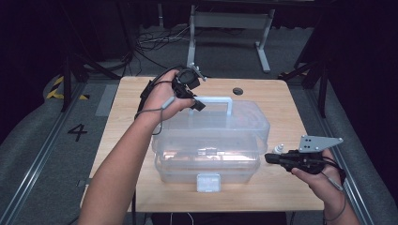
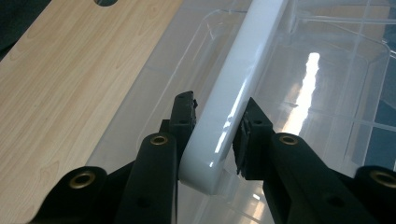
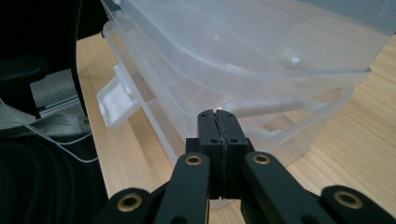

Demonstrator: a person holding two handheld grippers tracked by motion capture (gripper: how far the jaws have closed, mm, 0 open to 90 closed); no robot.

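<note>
A clear plastic toolbox (image 1: 211, 140) stands in the middle of the wooden table (image 1: 141, 93). My left gripper (image 1: 197, 104) (image 2: 215, 126) is shut on the left end of its white handle (image 1: 220, 99) (image 2: 243, 70), one jaw on each side. The lid (image 3: 243, 42) is lifted, leaving a gap above the base (image 3: 299, 116). At the box's right side my right gripper (image 1: 268, 158) (image 3: 217, 116) is shut and holds nothing, its tips against the base's rim. The white latch (image 1: 208, 182) (image 3: 114, 100) hangs loose at the front.
A small white object (image 1: 280, 148) lies on the table beside the right gripper. A round hole (image 1: 237, 91) (image 2: 106, 2) sits near the table's far edge. Bare wood surrounds the box on the left and right. Beyond the table are metal stand legs (image 1: 263, 51) and floor cables.
</note>
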